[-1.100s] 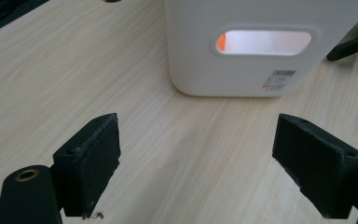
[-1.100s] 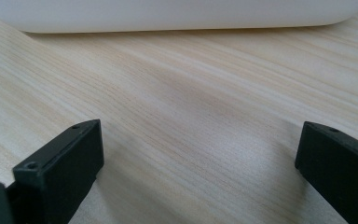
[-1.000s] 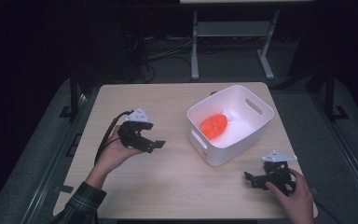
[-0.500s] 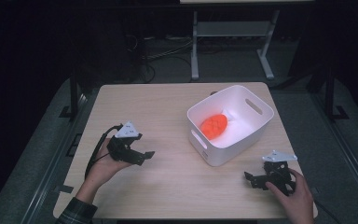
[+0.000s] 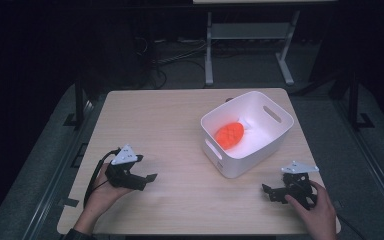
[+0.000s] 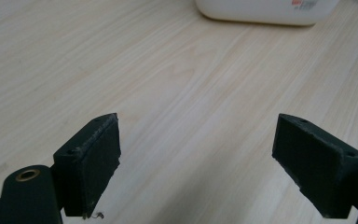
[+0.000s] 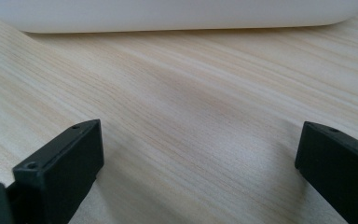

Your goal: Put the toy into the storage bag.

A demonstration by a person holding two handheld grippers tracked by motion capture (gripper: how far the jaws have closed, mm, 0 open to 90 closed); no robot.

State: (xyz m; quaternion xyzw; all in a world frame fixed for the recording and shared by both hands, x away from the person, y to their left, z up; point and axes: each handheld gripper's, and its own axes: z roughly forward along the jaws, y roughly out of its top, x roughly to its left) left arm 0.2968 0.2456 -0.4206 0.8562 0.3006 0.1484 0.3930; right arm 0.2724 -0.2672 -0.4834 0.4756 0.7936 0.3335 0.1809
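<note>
White bin [image 5: 272, 134] near the tabletop's [image 5: 170, 120] right edge holds an orange object [image 5: 229, 135]; its label is unreadable. Left hand-held gripper [image 5: 147, 180] and right hand-held gripper [image 5: 269, 192] gape empty.

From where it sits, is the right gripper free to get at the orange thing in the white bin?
Probably yes: the right gripper is open, the white bin has no lid, and the orange object lies uncovered; it must clear the wall.

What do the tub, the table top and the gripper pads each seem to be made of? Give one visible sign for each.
Tub: likely moulded plastic; smooth, white, slightly glossy walls with cut-out handles.
Table top: light wood or wood-look laminate; fine straight grain lines, matt finish.
Pads: probably hard plastic faced with rubber or foam; matt black, slightly frayed at an edge.
</note>
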